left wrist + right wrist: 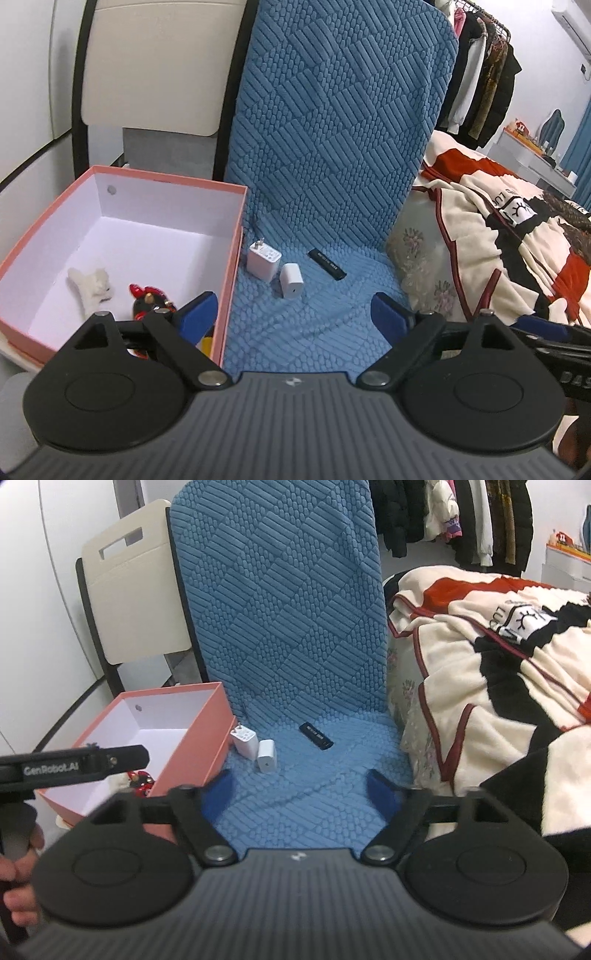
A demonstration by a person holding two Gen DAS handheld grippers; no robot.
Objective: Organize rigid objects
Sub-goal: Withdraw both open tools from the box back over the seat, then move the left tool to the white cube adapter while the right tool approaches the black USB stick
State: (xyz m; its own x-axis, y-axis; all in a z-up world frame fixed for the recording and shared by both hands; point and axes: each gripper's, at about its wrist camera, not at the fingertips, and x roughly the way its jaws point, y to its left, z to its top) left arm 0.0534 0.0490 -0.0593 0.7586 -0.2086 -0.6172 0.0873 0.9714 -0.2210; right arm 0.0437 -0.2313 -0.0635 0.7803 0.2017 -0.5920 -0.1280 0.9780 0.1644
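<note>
Blue chair, bed, clothes rack

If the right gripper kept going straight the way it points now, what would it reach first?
Most likely the bare blue seat cover: the right gripper is open with nothing between its fingers. The small white charger lies just beyond and slightly left. Depth is hard to judge in this view.

A blue quilted cover drapes a chair, a cream chair back stands behind it to the left, a cream, red and black blanket lies rumpled to the right, and dark clothes hang on a rack beyond.
</note>
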